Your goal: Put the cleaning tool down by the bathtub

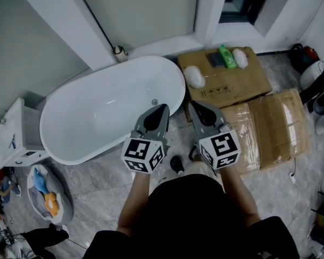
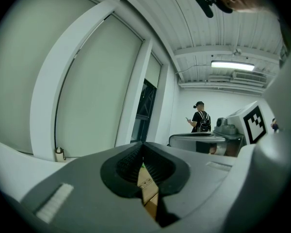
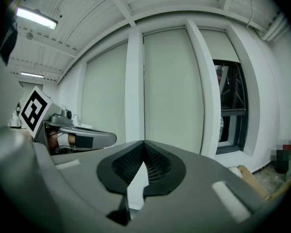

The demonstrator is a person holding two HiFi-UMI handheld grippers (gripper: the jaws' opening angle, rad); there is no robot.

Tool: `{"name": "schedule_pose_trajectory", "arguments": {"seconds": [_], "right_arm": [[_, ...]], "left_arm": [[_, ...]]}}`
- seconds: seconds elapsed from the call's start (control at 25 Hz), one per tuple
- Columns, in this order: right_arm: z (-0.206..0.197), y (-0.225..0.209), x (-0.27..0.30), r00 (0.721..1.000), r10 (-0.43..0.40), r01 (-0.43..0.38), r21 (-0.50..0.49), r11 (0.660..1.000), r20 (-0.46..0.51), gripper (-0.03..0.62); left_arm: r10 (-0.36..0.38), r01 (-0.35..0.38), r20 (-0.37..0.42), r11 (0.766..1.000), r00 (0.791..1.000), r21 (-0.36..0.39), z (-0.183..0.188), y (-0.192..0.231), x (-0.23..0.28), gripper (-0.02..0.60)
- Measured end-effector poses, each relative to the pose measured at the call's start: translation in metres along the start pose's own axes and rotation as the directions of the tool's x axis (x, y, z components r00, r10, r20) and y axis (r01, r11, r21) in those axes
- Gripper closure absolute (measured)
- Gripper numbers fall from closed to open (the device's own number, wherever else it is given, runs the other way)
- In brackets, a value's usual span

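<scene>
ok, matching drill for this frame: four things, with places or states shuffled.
1 white oval bathtub
2 green plastic bottle
3 pale round basket of blue and orange items
4 right gripper

A on the brown cardboard box
B jaws shut, empty
C floor, lower left of head view
D right beside the box, on its left

Pairs: 1-D, 2-A, 3-C, 4-B

Bathtub (image 1: pixel 97 117) near rim partly hidden behind left gripper (image 1: pixel 164 106); cardboard box (image 1: pixel 243 82) corner behind right gripper (image 1: pixel 193 104); green bottle (image 1: pixel 227 57) label too small to read; white lump (image 1: pixel 194 77) on box, kind unclear; cabinet (image 1: pixel 19 136) cut by left edge; distant person (image 2: pixel 200 118) too small for detail.
</scene>
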State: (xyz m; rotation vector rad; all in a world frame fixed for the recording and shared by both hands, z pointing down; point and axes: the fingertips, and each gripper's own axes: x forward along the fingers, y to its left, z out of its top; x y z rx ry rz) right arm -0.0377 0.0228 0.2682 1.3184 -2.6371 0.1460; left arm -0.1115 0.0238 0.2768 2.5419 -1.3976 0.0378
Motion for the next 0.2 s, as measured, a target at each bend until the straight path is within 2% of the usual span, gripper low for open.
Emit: {"name": "schedule_pose_trajectory", "arguments": {"seconds": [0.2], "right_arm": [[-0.0028,-0.0043,0.0002,1.000,-0.004,0.004,-0.009,1.000,-0.003,0.588]], "left_arm": [[-0.002,0.002,-0.002,1.000,1.000,0.004,-0.0010,-0.0018,0.0047,0.583]]}}
